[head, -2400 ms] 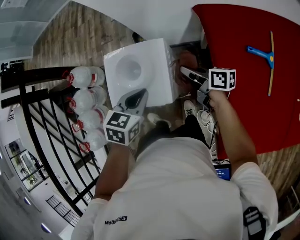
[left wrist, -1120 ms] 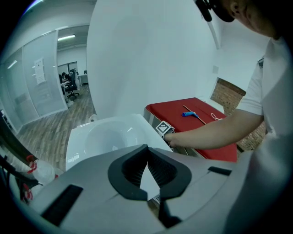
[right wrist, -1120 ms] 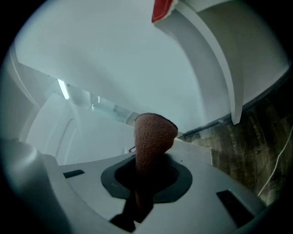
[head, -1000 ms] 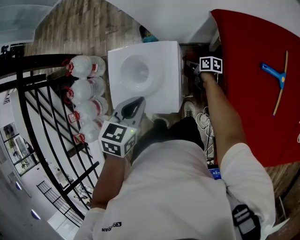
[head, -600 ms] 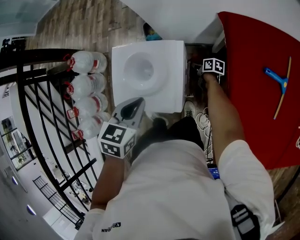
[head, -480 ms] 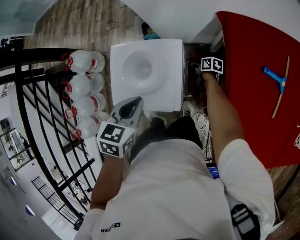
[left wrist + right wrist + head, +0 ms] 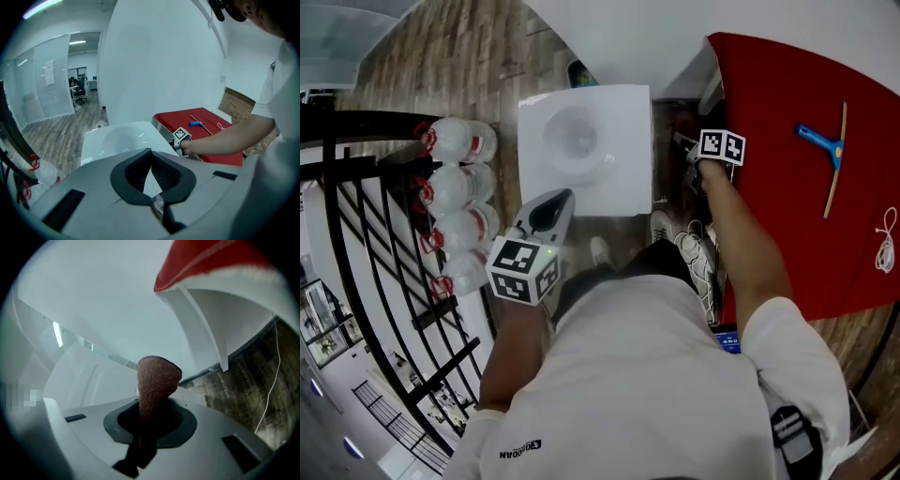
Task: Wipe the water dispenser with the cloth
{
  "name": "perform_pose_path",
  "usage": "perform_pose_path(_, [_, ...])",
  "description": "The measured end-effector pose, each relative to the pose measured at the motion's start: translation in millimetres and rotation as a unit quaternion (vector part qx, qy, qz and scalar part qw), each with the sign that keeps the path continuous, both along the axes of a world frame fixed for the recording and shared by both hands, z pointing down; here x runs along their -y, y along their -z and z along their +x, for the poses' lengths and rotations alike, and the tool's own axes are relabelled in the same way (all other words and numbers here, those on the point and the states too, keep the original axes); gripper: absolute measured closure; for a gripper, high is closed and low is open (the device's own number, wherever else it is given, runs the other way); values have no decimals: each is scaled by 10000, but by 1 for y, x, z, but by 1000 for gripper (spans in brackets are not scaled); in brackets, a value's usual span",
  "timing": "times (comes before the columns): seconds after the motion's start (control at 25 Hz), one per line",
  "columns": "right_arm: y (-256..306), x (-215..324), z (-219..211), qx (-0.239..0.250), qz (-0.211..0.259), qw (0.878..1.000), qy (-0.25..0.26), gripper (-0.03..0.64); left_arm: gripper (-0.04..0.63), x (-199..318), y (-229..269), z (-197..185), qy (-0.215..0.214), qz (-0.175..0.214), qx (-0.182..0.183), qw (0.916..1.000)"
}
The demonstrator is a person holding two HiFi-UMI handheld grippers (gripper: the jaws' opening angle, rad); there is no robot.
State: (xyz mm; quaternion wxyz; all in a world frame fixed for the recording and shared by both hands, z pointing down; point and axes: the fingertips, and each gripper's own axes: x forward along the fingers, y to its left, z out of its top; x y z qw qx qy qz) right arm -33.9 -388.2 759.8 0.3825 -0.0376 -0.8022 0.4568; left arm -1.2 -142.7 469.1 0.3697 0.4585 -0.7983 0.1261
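Observation:
The white water dispenser (image 7: 586, 150) stands below me, its round top recess facing up. My right gripper (image 7: 682, 142) is down along the dispenser's right side, between it and the red table. It is shut on a reddish-brown cloth (image 7: 158, 376), which sticks out past the jaws next to the dispenser's white side panel (image 7: 84, 373). My left gripper (image 7: 553, 199) hovers at the dispenser's front edge. Its jaws meet at the tips with nothing between them. In the left gripper view the dispenser top (image 7: 117, 140) lies just beyond the left gripper (image 7: 150, 153).
A red-covered table (image 7: 797, 187) stands at the right with a blue squeegee (image 7: 827, 142) and a white cord (image 7: 886, 234) on it. Several water bottles (image 7: 455, 192) and a black railing (image 7: 356, 262) are at the left. Cables and shoes (image 7: 689, 239) lie on the wooden floor.
My right gripper has moved with the cloth from the dispenser's front right corner back along its right side. The left gripper has stayed in front of the dispenser. My head view has shifted.

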Motion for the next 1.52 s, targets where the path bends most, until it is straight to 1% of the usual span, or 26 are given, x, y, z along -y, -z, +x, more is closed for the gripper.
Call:
perform_pose_path(0.12, [37, 3, 14, 265, 72, 9995, -145, 563, 606, -4, 3, 3, -148, 74, 20, 9999])
perform_pose_path(0.28, [95, -8, 32, 504, 216, 9977, -409, 563, 606, -20, 15, -2, -246, 200, 16, 9995])
perform_pose_path(0.4, [144, -10, 44, 762, 523, 9946, -473, 563, 606, -26, 30, -7, -286, 443, 129, 9985])
perform_pose_path(0.52, [182, -22, 62, 1025, 754, 9906, -495, 563, 606, -40, 38, -6, -322, 545, 283, 9976])
perform_pose_path(0.64, [222, -33, 78, 1290, 1007, 9849, -567, 563, 606, -59, 38, -11, -152, 743, 351, 9965])
perform_pose_path(0.72, [249, -49, 84, 1506, 1101, 9812, -499, 563, 606, -77, 33, -14, 73, 891, 263, 9957])
perform_pose_path(0.8, [270, -71, 89, 1692, 1023, 9796, -370, 563, 606, -91, 26, -15, 275, 1017, 101, 9944])
perform_pose_path(0.92, [285, -109, 94, 1777, 759, 9811, -113, 563, 606, -104, 23, -17, 430, 1227, -35, 9915])
perform_pose_path(1.08, [282, -169, 89, 1712, 548, 9831, 360, 563, 606, -117, 31, -18, 421, 1668, 32, 9851])
perform_pose_path(1.16, [278, -200, 78, 1682, 464, 9830, 579, 563, 606, -128, 32, -20, 467, 1795, 63, 9826])
perform_pose_path(1.24, [275, -230, 64, 1672, 309, 9826, 743, 563, 606, -142, 29, -21, 555, 1806, 48, 9820])
perform_pose_path(1.36, [271, -270, 44, 1585, 25, 9828, 947, 563, 606, -164, 22, -20, 663, 1723, 10, 9828])
perform_pose_path(1.52, [264, -316, 17, 1414, -248, 9820, 1223, 563, 606, -194, 18, -21, 828, 1642, 76, 9829])
